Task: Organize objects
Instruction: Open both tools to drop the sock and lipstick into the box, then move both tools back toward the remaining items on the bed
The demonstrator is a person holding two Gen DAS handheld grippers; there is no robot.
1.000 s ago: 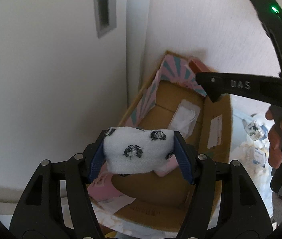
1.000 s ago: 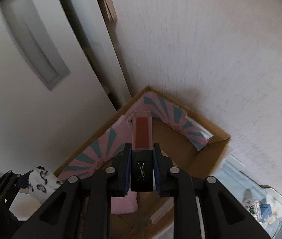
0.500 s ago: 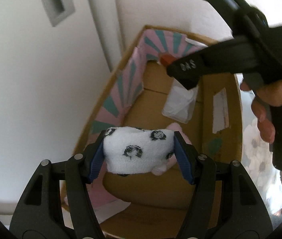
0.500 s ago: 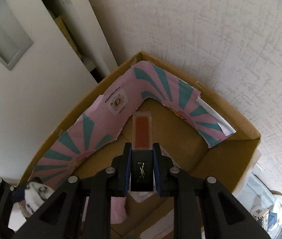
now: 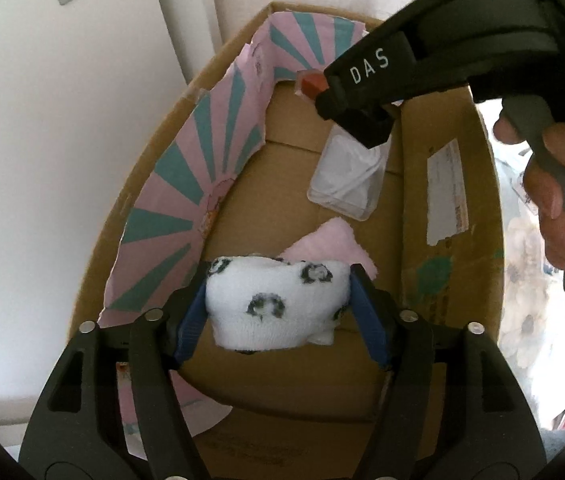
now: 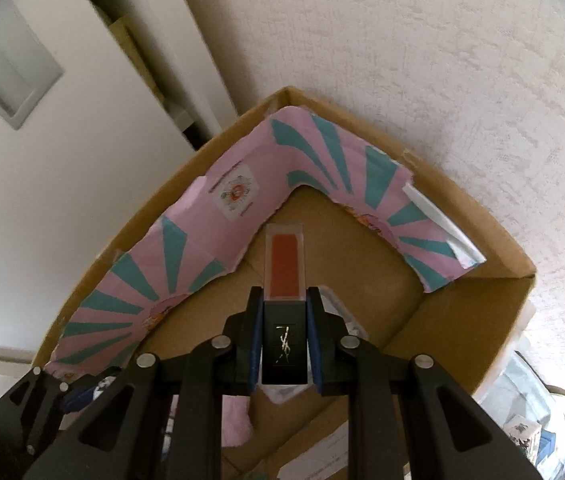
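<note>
My left gripper (image 5: 278, 300) is shut on a rolled white sock with black prints (image 5: 278, 304), held over the near end of an open cardboard box (image 5: 434, 384). My right gripper (image 6: 284, 332) is shut on a lip gloss tube (image 6: 285, 268) with a black cap and red-orange body, held over the far corner of the same box (image 6: 494, 288). In the left wrist view the right gripper (image 5: 322, 88) reaches in from the upper right, with the red tip of the tube (image 5: 311, 83) showing. The left gripper also shows at the lower left of the right wrist view (image 6: 82, 394).
Inside the box lie a clear plastic packet (image 5: 346, 180) and a pink cloth (image 5: 330, 248). Pink and teal striped paper (image 6: 186, 272) lines two inner walls. The box stands in a corner between a textured wall (image 6: 402, 60) and a white door (image 6: 42, 160). Clutter lies to the right (image 5: 522, 248).
Both grippers have moved forward and lower over the box, which now fills more of each view. Each grip is unchanged.
</note>
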